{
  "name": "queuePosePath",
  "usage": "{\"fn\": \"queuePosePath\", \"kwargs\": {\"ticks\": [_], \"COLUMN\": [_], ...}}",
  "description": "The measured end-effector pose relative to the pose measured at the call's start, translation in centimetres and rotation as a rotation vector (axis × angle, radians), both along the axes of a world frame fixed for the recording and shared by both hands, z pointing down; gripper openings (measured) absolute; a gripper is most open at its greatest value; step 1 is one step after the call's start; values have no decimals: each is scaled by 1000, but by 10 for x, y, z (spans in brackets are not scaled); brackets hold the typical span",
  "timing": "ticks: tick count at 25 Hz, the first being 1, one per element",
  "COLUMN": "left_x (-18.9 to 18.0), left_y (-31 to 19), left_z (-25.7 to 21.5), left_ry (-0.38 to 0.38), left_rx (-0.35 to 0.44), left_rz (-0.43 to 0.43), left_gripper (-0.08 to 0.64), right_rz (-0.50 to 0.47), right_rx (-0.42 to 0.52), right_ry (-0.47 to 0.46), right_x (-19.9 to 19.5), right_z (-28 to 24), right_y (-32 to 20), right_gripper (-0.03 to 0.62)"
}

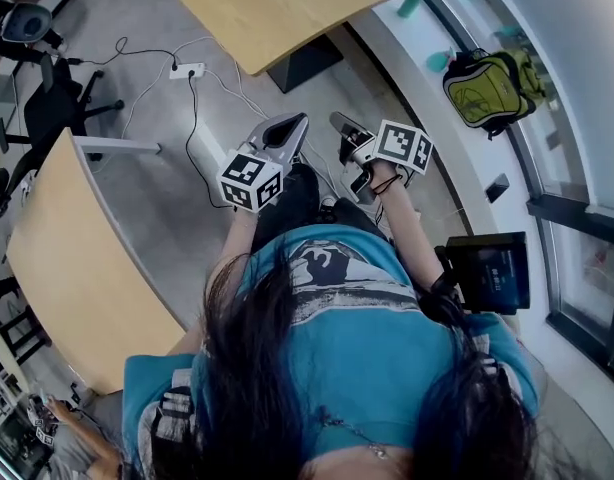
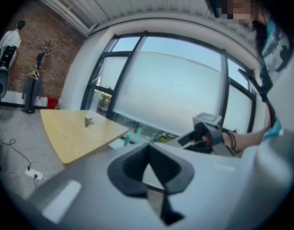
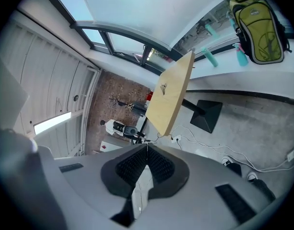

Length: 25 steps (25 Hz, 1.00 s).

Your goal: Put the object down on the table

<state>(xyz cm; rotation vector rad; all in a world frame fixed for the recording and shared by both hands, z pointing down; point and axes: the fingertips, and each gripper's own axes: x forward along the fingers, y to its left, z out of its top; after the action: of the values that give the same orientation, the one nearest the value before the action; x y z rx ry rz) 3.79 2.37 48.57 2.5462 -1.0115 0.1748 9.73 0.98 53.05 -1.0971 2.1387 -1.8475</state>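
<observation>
No text, label, brand or number can be read anywhere.

The person is holding a gripper in each hand, both arms reaching out in front of the chest. The left gripper [image 1: 293,121] is pointing forward, its jaws pressing together at the tips with nothing between them. The right gripper [image 1: 339,121] is sitting just beside it, angled slightly inward so the two sets of tips are lying close without touching. Its jaws are likewise closed and empty. The left marker cube [image 1: 251,180] is sitting nearer the body than the right marker cube [image 1: 404,146]. The right forearm [image 1: 407,230] is showing bare, with a dark band [image 1: 385,182] around the wrist. The left forearm [image 1: 239,236] is disappearing under the person's hair.
</observation>
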Motion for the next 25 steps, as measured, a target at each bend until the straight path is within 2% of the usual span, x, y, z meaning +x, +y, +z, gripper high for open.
{"fn": "queuePosePath", "kwargs": {"ticks": [5, 12, 17, 25], "left_x": [21, 29, 26, 14], "left_y": [67, 125, 150, 159], "left_z": [0, 7, 5, -3], "left_ry": [-27, -48, -68, -68], "left_rx": [-2, -24, -15, 3], "left_rz": [-1, -37, -63, -60], "left_gripper": [2, 2, 2, 2], "right_rz": [-2, -41, -77, -86], "right_rx": [13, -17, -10, 13], "right_ry": [-15, -24, -40, -57], "right_x": [21, 29, 22, 4], "right_z": [-7, 4, 3, -7], "right_y": [61, 110, 130, 139], "right_gripper": [15, 14, 15, 14]}}
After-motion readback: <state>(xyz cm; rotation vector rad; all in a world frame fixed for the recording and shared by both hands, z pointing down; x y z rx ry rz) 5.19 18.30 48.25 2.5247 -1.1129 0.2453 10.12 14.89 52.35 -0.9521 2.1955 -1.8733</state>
